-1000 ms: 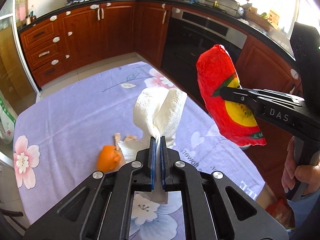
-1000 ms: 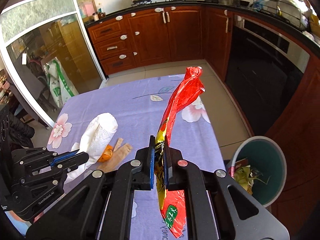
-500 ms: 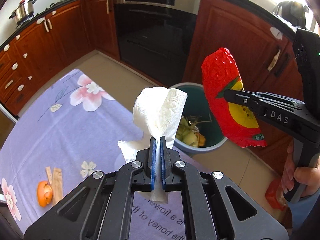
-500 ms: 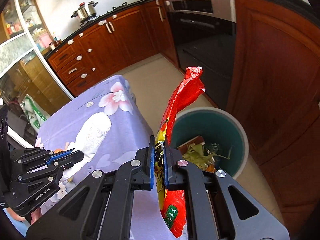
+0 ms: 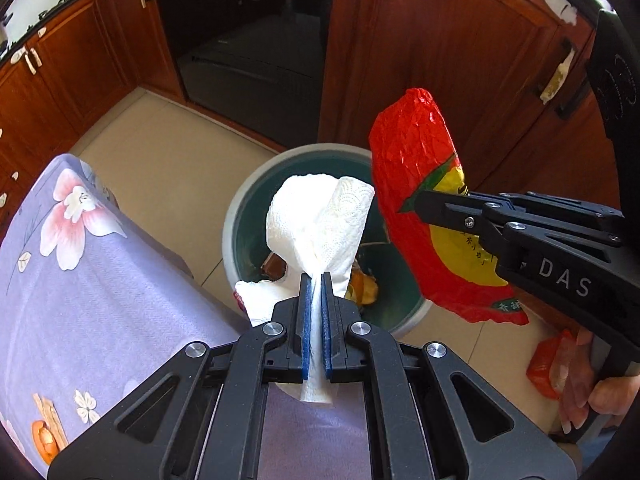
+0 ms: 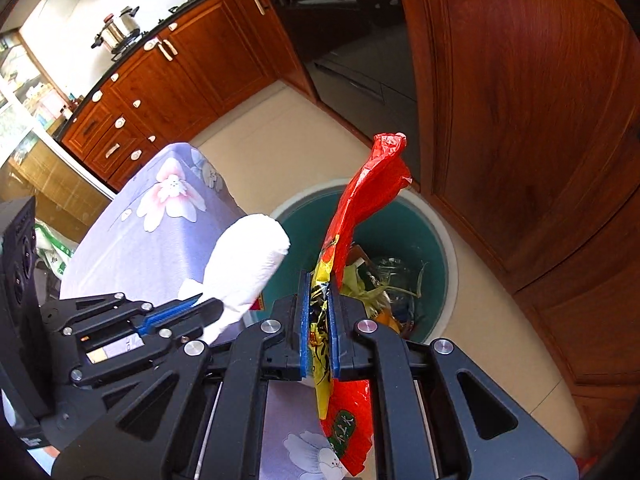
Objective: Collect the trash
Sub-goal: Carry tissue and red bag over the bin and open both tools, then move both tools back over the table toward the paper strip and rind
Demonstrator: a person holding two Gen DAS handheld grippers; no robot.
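Observation:
My left gripper (image 5: pixel 315 280) is shut on a crumpled white paper towel (image 5: pixel 320 220), held over the near rim of a round green trash bin (image 5: pixel 248 204) on the floor. My right gripper (image 6: pixel 319 280) is shut on a red and yellow snack wrapper (image 6: pixel 368 188), held above the same bin (image 6: pixel 436 240). In the left wrist view the wrapper (image 5: pixel 416 184) hangs to the right of the towel, over the bin's right side. In the right wrist view the towel (image 6: pixel 248 264) and left gripper (image 6: pixel 208 306) are at left. The bin holds peels and other scraps.
The table with a lilac flowered cloth (image 5: pixel 80 272) ends just left of the bin. An orange peel (image 5: pixel 42 438) and wood sticks (image 5: pixel 50 412) lie on it. Wooden cabinets (image 6: pixel 520 120) and a dark oven (image 5: pixel 248 40) stand close behind the bin. A red object (image 5: pixel 548 364) lies on the floor.
Both grippers have swung from above the table to over the trash bin and moved lower and closer to it, each holding its item.

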